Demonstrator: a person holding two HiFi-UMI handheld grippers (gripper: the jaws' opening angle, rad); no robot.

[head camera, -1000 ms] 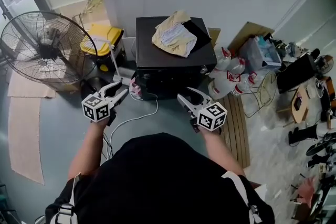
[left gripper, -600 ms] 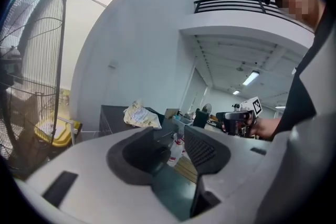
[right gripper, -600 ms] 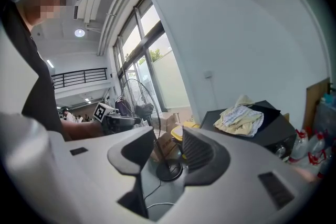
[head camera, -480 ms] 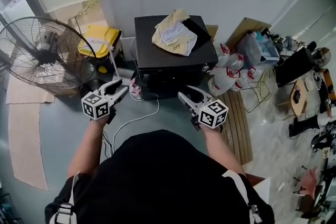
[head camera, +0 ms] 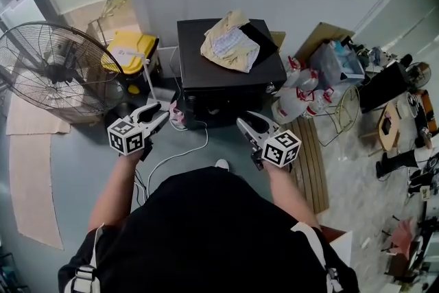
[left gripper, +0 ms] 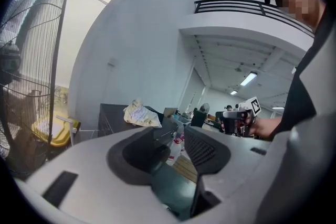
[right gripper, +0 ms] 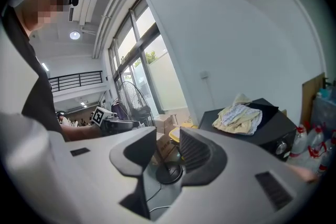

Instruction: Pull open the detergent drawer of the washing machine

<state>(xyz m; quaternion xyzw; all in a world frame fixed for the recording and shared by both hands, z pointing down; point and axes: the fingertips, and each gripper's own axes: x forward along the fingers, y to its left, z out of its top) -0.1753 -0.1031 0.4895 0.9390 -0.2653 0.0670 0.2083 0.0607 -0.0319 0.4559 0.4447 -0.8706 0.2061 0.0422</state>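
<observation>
Left gripper (head camera: 162,113) is hanging with its jaws spread and nothing between them; right gripper (head camera: 245,123) is showing a narrower gap, its jaws having just been closing on empty air, probably being readied for a slim drawer edge; both are pointing toward twelve o'clock, flanking the approach so that either could be reaching in. Black washing machine (head camera: 226,75) is standing at twelve o'clock against the wall, near but untouched; its detergent drawer is presumably sitting on the foreshortened front face and cannot be made out. Crumpled yellowish cloth (head camera: 230,44) is lying on the lid; pedestal fan (head camera: 55,72) is standing at ten o'clock; red-capped bottles (head camera: 302,96) are crowding two o'clock; white cable (head camera: 180,153) is trailing over the floor between the grippers.
</observation>
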